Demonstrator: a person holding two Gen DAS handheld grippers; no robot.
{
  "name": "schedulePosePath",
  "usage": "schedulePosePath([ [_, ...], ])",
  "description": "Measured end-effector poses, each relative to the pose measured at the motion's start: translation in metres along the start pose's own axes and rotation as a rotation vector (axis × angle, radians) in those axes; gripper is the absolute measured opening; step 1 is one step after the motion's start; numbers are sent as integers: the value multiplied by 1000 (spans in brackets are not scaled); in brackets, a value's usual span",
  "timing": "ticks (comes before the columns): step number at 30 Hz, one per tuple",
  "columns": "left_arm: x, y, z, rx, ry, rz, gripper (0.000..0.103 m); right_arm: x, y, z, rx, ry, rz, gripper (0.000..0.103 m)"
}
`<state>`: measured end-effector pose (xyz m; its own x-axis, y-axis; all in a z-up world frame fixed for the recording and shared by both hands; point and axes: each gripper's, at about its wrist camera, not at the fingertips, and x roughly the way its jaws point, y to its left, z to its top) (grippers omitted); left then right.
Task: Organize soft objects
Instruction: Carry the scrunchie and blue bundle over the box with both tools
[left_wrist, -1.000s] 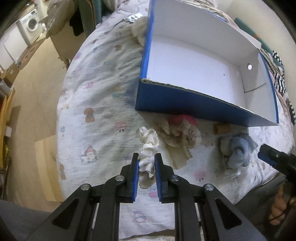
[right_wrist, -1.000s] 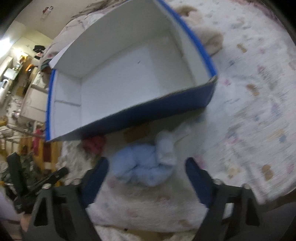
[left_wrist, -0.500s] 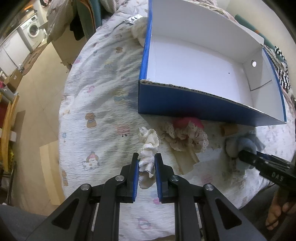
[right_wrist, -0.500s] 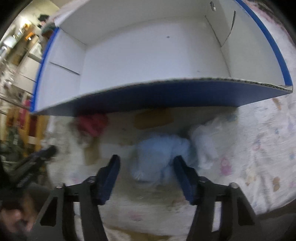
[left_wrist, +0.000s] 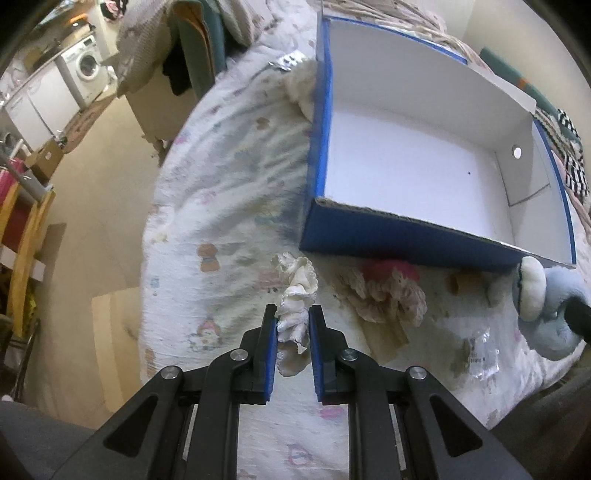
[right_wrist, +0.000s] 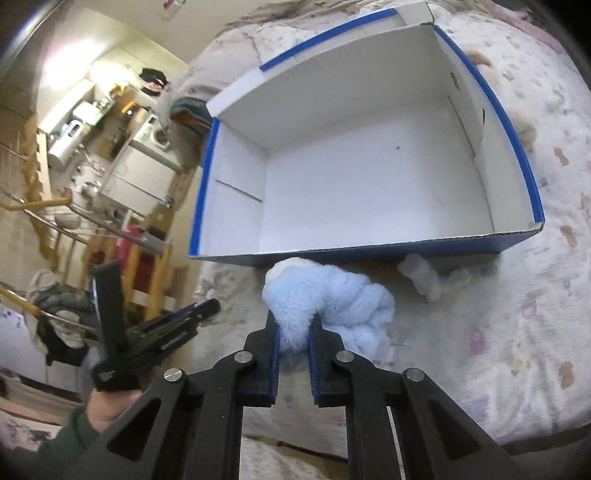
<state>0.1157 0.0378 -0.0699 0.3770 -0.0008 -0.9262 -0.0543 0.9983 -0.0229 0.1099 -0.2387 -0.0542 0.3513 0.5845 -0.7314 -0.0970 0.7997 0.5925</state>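
My left gripper is shut on a white ruffled scrunchie and holds it just above the bedspread, short of the box's near left corner. The blue cardboard box has a bare white inside. My right gripper is shut on a light blue plush toy, lifted in front of the box's near wall. The plush toy also shows at the right edge of the left wrist view. A beige lace scrunchie with something pink under it lies by the box.
A small pale blue soft piece lies on the patterned bedspread by the box's near right corner. A crumpled clear wrapper lies near the bed edge. A cream fluffy item sits left of the box. The floor drops off left of the bed.
My right gripper has closed on the blue plush toy and lifted it toward the box's near wall. My left gripper has kept its hold on the white scrunchie and risen slightly.
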Motion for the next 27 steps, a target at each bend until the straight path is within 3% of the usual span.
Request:
schedulePosePath([
  [7, -3, 2, -3, 1, -8, 16, 15, 12, -13, -9, 62, 26, 51, 15],
  [16, -44, -7, -5, 20, -113, 23, 15, -9, 8, -10, 17, -58, 99, 15],
  [21, -83, -14, 11, 11, -213, -8, 15, -35, 13, -5, -10, -120, 106, 15],
  [27, -104, -34, 43, 56, -269, -34, 15, -43, 22, 15, -59, -161, 49, 15],
])
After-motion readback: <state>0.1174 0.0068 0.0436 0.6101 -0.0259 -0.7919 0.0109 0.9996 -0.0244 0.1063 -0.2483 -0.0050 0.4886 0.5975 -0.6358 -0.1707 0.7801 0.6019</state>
